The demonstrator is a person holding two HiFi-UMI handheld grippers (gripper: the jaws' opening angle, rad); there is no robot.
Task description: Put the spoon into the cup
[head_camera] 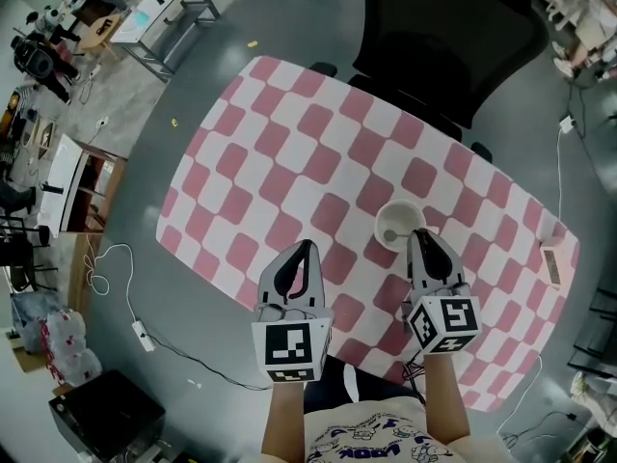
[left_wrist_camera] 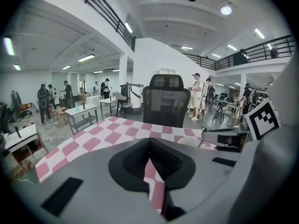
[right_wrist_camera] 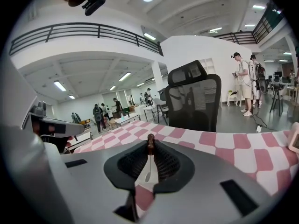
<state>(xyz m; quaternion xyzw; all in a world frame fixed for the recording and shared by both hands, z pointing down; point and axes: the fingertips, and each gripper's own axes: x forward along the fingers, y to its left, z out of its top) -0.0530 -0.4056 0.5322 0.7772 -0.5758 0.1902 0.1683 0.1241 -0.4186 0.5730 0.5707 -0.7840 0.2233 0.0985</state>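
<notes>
A white cup (head_camera: 399,204) stands on the pink-and-white checked tablecloth (head_camera: 308,152), right of the middle. My right gripper (head_camera: 418,233) hangs at the cup's right rim, shut on the spoon (right_wrist_camera: 145,169). In the right gripper view the spoon's pale handle lies between the pads and its brown tip pokes out past my right gripper (right_wrist_camera: 150,143). My left gripper (head_camera: 306,245) hovers over the cloth to the left of the cup, shut with nothing in it. The left gripper view shows my left gripper (left_wrist_camera: 149,141) with tips together and the cup (left_wrist_camera: 189,141) ahead to the right.
A black office chair (head_camera: 453,37) stands at the table's far side. A small tan box (head_camera: 551,263) lies near the table's right end. A cable and power strip (head_camera: 144,336) lie on the floor at the left. People stand far off in the hall.
</notes>
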